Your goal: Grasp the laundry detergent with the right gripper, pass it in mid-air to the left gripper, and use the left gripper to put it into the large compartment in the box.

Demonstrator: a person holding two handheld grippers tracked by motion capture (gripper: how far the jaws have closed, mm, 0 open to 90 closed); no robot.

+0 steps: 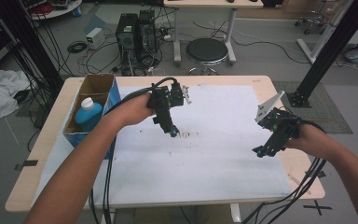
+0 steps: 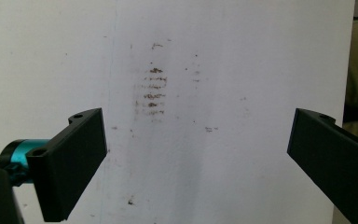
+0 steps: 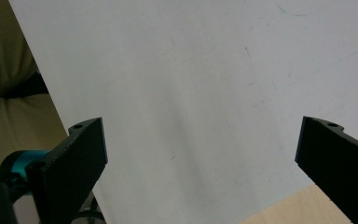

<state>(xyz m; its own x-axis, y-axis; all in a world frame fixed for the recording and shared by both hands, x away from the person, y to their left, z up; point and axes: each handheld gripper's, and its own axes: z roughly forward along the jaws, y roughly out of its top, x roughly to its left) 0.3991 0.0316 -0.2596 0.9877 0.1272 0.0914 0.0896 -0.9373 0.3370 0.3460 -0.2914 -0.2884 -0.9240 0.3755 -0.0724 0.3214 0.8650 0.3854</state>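
Two spread tools, left tool (image 1: 173, 132) and right tool (image 1: 259, 151), hover over smudged white sheet (image 1: 214, 158) near cardboard box (image 1: 95, 88).

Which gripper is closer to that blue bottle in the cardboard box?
Left. The left gripper hovers just right of the blue bottle; the right gripper is far across the table.

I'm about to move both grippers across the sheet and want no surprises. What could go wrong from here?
1. The left gripper hangs open right over the brown smudges; touching down could smear them across the white sheet.
2. Cables trail over the table's near edge and could snag.
3. A leftward sweep could knock the cardboard box holding the blue bottle.
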